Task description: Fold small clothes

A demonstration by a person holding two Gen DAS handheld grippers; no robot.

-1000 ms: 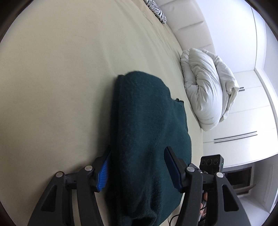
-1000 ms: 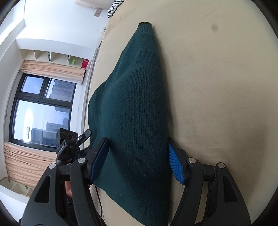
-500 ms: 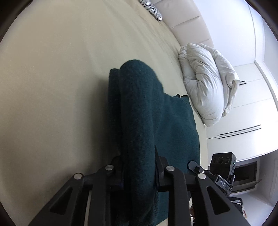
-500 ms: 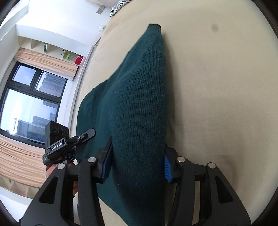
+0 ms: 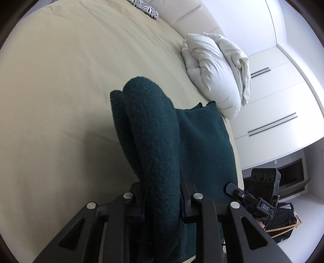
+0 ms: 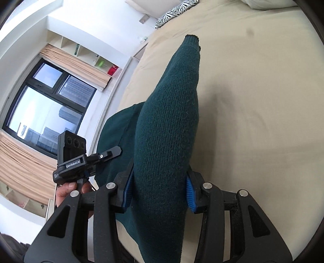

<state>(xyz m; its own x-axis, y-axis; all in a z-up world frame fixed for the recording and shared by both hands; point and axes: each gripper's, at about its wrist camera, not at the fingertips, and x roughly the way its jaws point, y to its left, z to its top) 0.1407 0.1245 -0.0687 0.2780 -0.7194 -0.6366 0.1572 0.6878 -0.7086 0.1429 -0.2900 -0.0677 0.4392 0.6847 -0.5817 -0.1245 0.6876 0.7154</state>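
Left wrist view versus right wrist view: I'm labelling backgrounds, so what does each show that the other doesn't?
Only the left wrist view shows the bunched white duvet and white wardrobe doors. Only the right wrist view shows the window, curtains and wall shelves. Both show the green sweater, the beige bed, the zebra pillow, and each gripper clamped on sweater fabric.
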